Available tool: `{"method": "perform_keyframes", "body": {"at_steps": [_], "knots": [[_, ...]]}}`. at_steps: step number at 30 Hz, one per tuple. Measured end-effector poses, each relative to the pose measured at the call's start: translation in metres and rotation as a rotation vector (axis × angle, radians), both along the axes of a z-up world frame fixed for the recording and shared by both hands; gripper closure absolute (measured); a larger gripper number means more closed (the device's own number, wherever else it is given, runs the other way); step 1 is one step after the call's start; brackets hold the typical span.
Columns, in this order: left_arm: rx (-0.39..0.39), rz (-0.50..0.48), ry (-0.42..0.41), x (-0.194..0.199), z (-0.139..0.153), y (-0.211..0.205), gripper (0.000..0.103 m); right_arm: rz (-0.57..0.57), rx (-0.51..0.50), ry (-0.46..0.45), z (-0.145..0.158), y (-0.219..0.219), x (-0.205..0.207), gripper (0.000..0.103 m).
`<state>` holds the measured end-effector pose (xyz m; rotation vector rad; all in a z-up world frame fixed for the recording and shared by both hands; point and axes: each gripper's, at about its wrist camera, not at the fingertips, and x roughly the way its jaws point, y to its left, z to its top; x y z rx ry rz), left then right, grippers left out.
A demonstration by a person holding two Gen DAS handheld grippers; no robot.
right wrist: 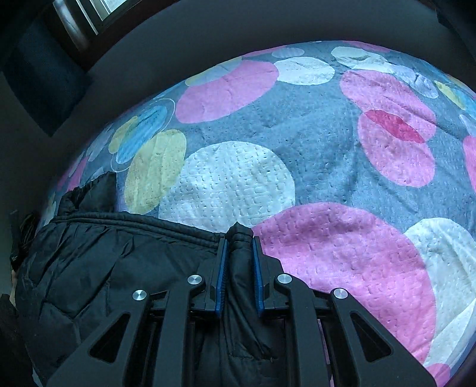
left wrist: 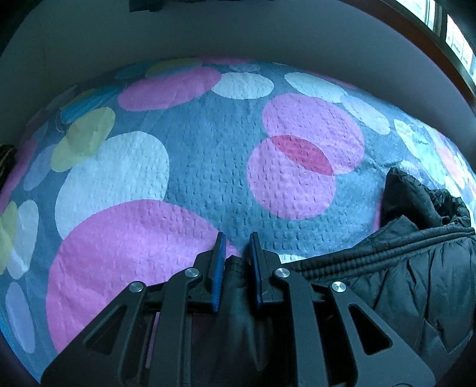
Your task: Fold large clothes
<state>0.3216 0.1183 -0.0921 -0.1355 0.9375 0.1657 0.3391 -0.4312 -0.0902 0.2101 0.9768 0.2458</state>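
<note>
A black puffy jacket [left wrist: 401,268] lies on a bed with a grey spread [left wrist: 208,148] printed with pink, white and yellow circles. In the left wrist view my left gripper [left wrist: 236,241] is shut on one corner of the jacket's ribbed hem, which bunches between the blue pads. The jacket stretches off to the right. In the right wrist view my right gripper [right wrist: 239,241] is shut on the other hem corner of the jacket [right wrist: 104,268], which spreads to the left. Both corners are held low over the spread [right wrist: 327,148].
A plain wall runs behind the bed [left wrist: 208,35]. A window with a dark wooden frame [left wrist: 452,32] is at the upper right of the left wrist view and at the upper left of the right wrist view [right wrist: 89,15]. A dark object [right wrist: 23,235] sits beside the bed.
</note>
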Motion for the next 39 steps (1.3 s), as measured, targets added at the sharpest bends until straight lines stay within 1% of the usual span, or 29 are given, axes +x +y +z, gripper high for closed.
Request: {"method": "perform_keyframes", "body": {"at_steps": [9,18,26,28,29,30,31,32,33,34,36,37,39], "knots": [[0.011,0.003,-0.009,0.001,0.0,-0.001,0.087,-0.007,0.027,-0.01,-0.002,-0.003,-0.001,0.088],[0.011,0.003,-0.005,0.0,0.001,-0.002,0.087,-0.005,0.027,-0.009,-0.003,-0.004,-0.002,0.088],[0.028,-0.001,0.009,0.003,0.001,-0.003,0.087,-0.002,0.013,-0.004,0.0,-0.002,-0.001,0.087],[0.036,-0.002,0.018,0.004,0.002,-0.004,0.086,-0.002,0.015,-0.005,0.002,-0.001,-0.002,0.084],[0.037,-0.003,0.027,0.005,0.003,-0.004,0.086,-0.007,0.009,-0.005,0.004,-0.002,-0.003,0.079],[0.035,-0.006,0.035,0.006,0.005,-0.004,0.085,-0.017,0.001,-0.004,0.006,-0.003,-0.004,0.071],[0.036,-0.008,0.042,0.006,0.007,-0.004,0.079,-0.029,-0.006,-0.007,0.01,-0.005,-0.006,0.065],[0.045,-0.003,0.052,0.004,0.011,-0.003,0.074,-0.049,-0.024,-0.015,0.014,-0.008,-0.01,0.052],[0.052,0.004,0.056,0.002,0.015,-0.002,0.06,-0.068,-0.041,-0.027,0.018,-0.011,-0.014,0.04],[0.048,0.003,0.053,-0.001,0.018,-0.002,0.046,-0.088,-0.054,-0.043,0.024,-0.016,-0.02,0.037],[0.014,-0.009,0.004,-0.016,0.034,0.002,0.039,-0.118,-0.052,-0.062,0.034,-0.028,-0.032,0.035],[-0.003,-0.012,-0.013,-0.023,0.04,0.004,0.034,-0.133,-0.037,-0.067,0.04,-0.035,-0.041,0.035],[-0.073,-0.012,-0.07,-0.048,0.058,0.01,0.027,-0.151,0.012,-0.082,0.05,-0.048,-0.061,0.035]]}}
